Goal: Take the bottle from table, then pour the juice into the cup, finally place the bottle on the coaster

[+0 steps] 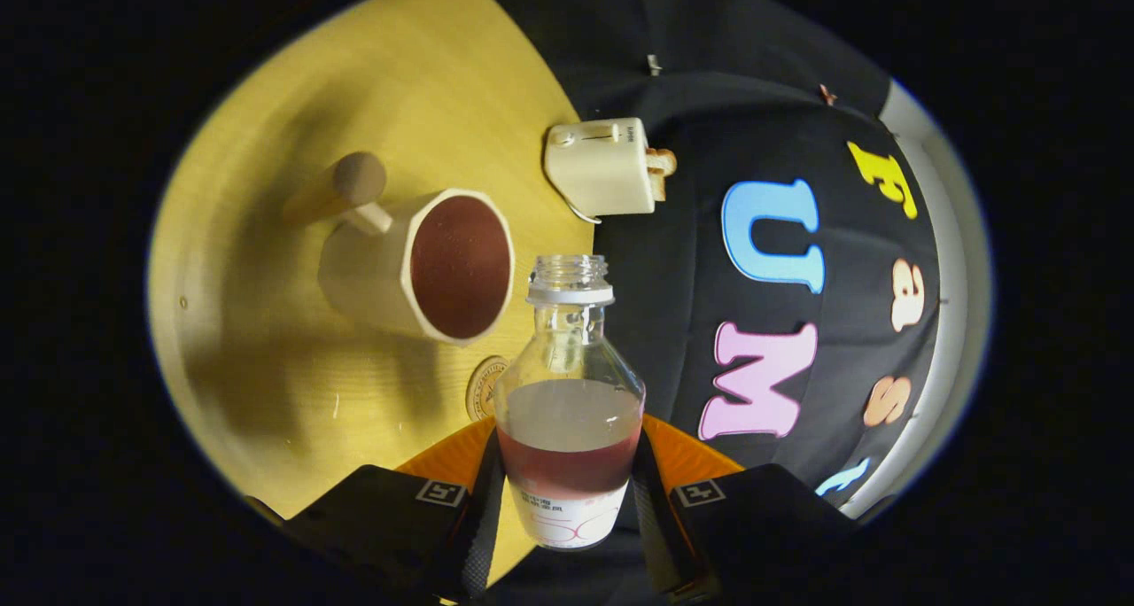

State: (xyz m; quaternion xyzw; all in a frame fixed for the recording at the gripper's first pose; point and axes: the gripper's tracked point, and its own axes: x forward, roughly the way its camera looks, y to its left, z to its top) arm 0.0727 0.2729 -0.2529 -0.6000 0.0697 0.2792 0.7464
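Between claw (567,491) fingers, clear round bottle (569,384)

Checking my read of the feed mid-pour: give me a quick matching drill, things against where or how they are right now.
Things:
1. bottle
2. cup
3. coaster
4. toaster

States:
A. on the table's far edge, by the black cloth
B. clamped between the fingers of the tool, cap off
C. holds red juice
D. flat on the table, between cup and bottle

Pairs: 1-B, 2-C, 3-D, 4-A
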